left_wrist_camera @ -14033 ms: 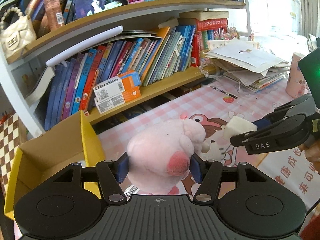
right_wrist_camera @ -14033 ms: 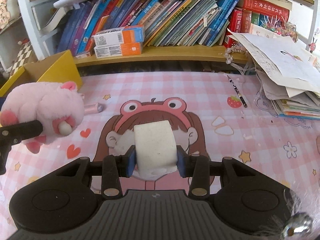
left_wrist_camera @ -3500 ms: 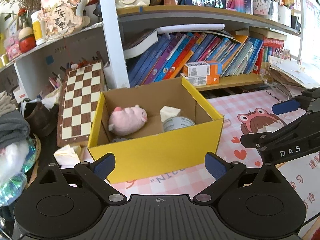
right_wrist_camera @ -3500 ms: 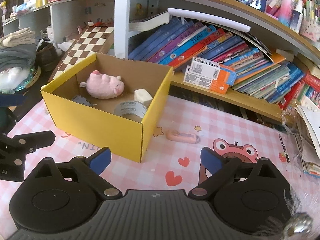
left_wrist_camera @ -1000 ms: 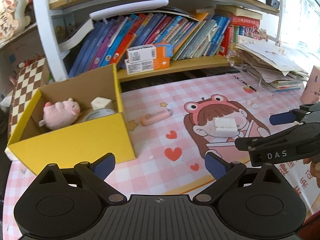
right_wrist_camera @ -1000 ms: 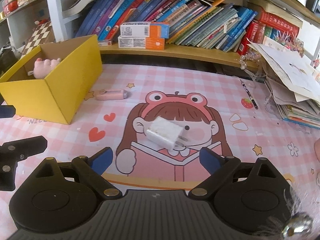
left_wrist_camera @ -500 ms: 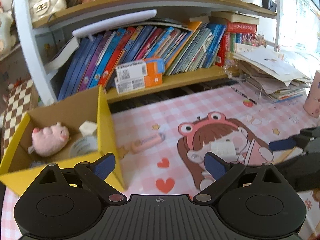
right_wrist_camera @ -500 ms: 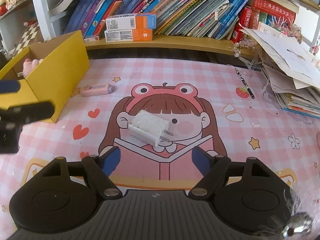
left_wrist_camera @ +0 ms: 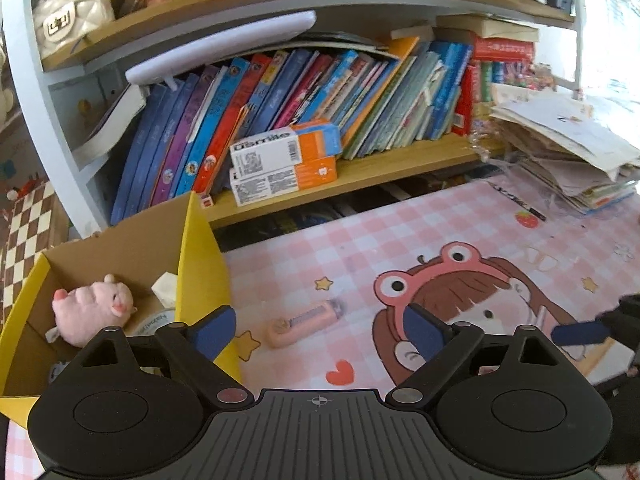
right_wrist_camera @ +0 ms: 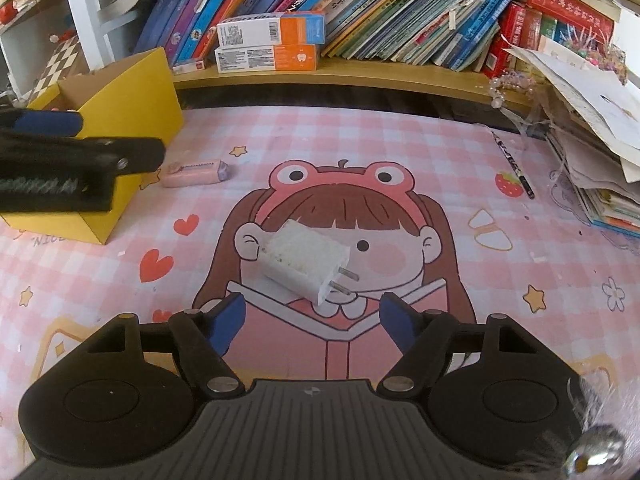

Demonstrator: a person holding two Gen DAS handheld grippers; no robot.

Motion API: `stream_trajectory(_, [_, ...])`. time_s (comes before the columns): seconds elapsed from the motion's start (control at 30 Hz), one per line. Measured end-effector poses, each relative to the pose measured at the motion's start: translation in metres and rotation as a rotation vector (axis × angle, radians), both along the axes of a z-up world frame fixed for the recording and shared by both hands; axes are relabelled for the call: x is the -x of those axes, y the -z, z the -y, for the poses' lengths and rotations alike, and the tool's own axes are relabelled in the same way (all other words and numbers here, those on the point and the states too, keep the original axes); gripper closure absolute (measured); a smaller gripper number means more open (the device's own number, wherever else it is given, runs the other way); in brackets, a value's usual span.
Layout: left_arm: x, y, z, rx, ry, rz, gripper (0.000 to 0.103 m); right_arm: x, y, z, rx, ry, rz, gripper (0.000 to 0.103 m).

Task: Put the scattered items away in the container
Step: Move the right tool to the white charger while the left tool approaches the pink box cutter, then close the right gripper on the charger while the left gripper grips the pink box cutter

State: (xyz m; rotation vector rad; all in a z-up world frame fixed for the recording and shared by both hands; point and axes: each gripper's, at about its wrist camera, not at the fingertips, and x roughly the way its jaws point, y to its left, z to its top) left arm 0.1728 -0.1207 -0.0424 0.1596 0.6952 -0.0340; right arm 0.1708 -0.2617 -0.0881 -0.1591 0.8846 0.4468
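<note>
A yellow cardboard box (left_wrist_camera: 202,256) stands at the left and holds a pink plush pig (left_wrist_camera: 93,313), a white block (left_wrist_camera: 166,290) and a tape roll (left_wrist_camera: 154,320). A pink utility knife (left_wrist_camera: 306,320) lies on the mat just right of the box; it also shows in the right wrist view (right_wrist_camera: 196,173). My left gripper (left_wrist_camera: 318,330) is open and empty, just short of the knife. A white plug charger (right_wrist_camera: 306,266) lies on the mat. My right gripper (right_wrist_camera: 312,320) is open and empty, just short of the charger. The box also shows in the right wrist view (right_wrist_camera: 132,84).
A pink cartoon mat (right_wrist_camera: 360,152) covers the table. A bookshelf with books and orange toothpaste boxes (left_wrist_camera: 284,160) runs along the back. A stack of papers (right_wrist_camera: 592,120) sits at the right, with a pencil (right_wrist_camera: 512,164) beside it. A chessboard (left_wrist_camera: 24,232) stands left of the box.
My left gripper has moved forward and down toward the pink knife. My right gripper has closed in on the charger. Both stay open and empty.
</note>
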Motion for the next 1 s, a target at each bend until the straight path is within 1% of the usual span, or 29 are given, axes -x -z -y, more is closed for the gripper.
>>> stream_trajectory(0.13, [-0.010, 0.006, 0.003, -0.002, 0.003, -0.010, 0.011, -0.004, 0.004, -0.003, 0.000, -0.010, 0.002, 0.029])
stream_trajectory(0.3, [-0.020, 0.017, 0.011, -0.042, 0.018, -0.028, 0.011, -0.010, 0.009, -0.005, -0.002, -0.018, -0.008, 0.030])
stream_trajectory(0.4, [-0.026, 0.023, 0.011, -0.051, 0.014, -0.040, 0.012, -0.012, 0.010, -0.005, -0.002, -0.021, -0.002, 0.030])
stream_trajectory(0.5, [-0.033, 0.030, 0.012, -0.064, 0.007, -0.055, 0.018, -0.015, 0.012, -0.006, -0.002, -0.024, 0.002, 0.030])
stream_trajectory(0.6, [-0.041, 0.037, 0.011, -0.068, -0.005, -0.066, 0.019, -0.018, 0.014, -0.007, -0.004, -0.030, -0.001, 0.030])
stream_trajectory(0.63, [-0.043, 0.039, 0.010, -0.070, -0.009, -0.068, 0.021, -0.019, 0.015, -0.008, -0.005, -0.033, -0.002, 0.030])
stream_trajectory(0.83, [-0.063, 0.051, 0.003, -0.037, -0.046, -0.101, 0.027, -0.023, 0.018, -0.010, -0.010, -0.043, 0.000, 0.031])
stream_trajectory(1.0, [-0.079, 0.062, 0.001, -0.028, -0.070, -0.137, 0.027, -0.027, 0.019, -0.013, -0.015, -0.054, 0.004, 0.031])
